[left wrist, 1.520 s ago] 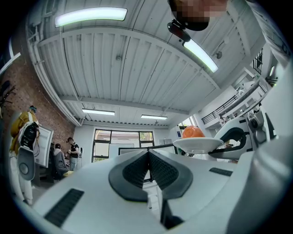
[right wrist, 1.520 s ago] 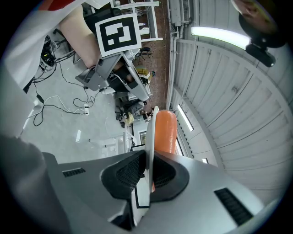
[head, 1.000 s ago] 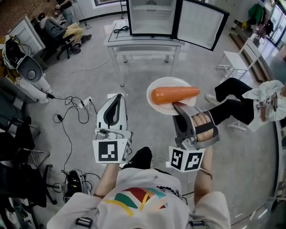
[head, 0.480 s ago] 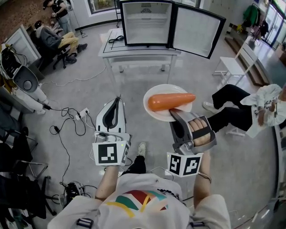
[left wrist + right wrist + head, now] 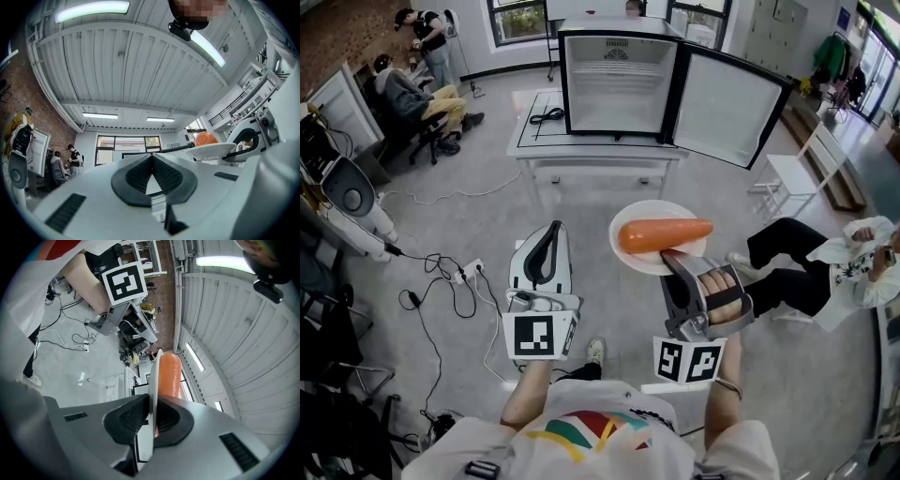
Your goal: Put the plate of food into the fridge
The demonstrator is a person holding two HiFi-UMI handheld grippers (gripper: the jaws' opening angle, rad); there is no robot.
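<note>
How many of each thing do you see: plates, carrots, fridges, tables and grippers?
plate: 1
carrot: 1
fridge: 1
table: 1
left gripper, right gripper: 2
Total: 6

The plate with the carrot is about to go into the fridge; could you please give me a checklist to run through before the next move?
1. Grip: the right gripper is shut on the rim of the plate: ok.
2. Load: the carrot lies on the plate, which is about level: ok.
3. Access: the fridge has its door swung open: ok.
4. Room inside: nothing seen on the fridge shelves: ok.
5. Spare hand: the left gripper is shut and empty: ok.
6. Reach: not ok; the fridge stands on the table, farther ahead.
</note>
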